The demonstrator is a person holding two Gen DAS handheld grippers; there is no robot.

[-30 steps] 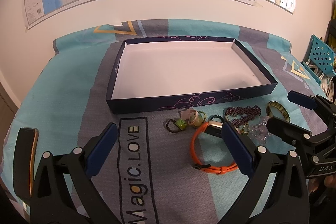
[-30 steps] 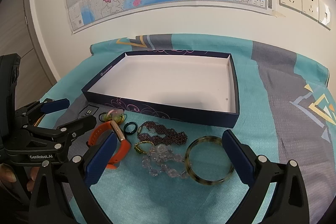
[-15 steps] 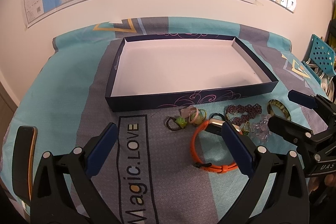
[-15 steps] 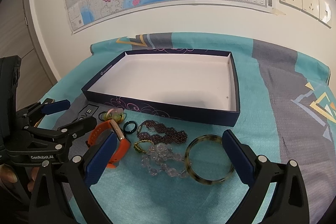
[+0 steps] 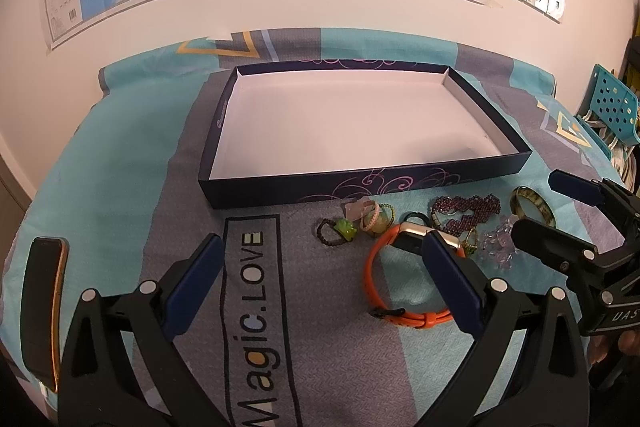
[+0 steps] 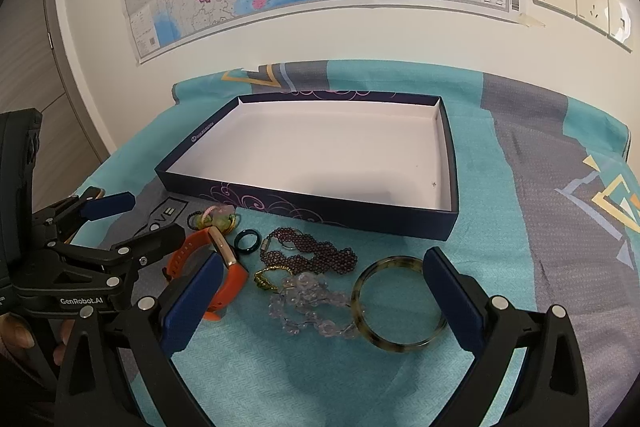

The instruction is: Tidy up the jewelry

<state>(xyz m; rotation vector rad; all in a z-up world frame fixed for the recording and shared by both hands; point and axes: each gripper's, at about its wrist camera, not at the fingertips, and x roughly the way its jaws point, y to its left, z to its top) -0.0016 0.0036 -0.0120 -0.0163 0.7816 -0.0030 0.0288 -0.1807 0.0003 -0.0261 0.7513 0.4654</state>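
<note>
Both views are creeping closer to the jewelry; left gripper [image 5: 320, 271], spread wide, is hiding part of the orange watch [image 5: 400, 283], while right gripper [image 6: 324, 291] is gaping around the bangle [image 6: 400, 303].

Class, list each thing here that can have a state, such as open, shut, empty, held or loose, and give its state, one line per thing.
Navy box: lidless, empty.
Left gripper: open, holding nothing.
Right gripper: open, holding nothing.
Orange watch: strap looped, lying loose on the cloth.
Tortoiseshell bangle: lying flat, touching the clear bead strand.
Garnet bead bracelet: heaped, outside the box.
</note>
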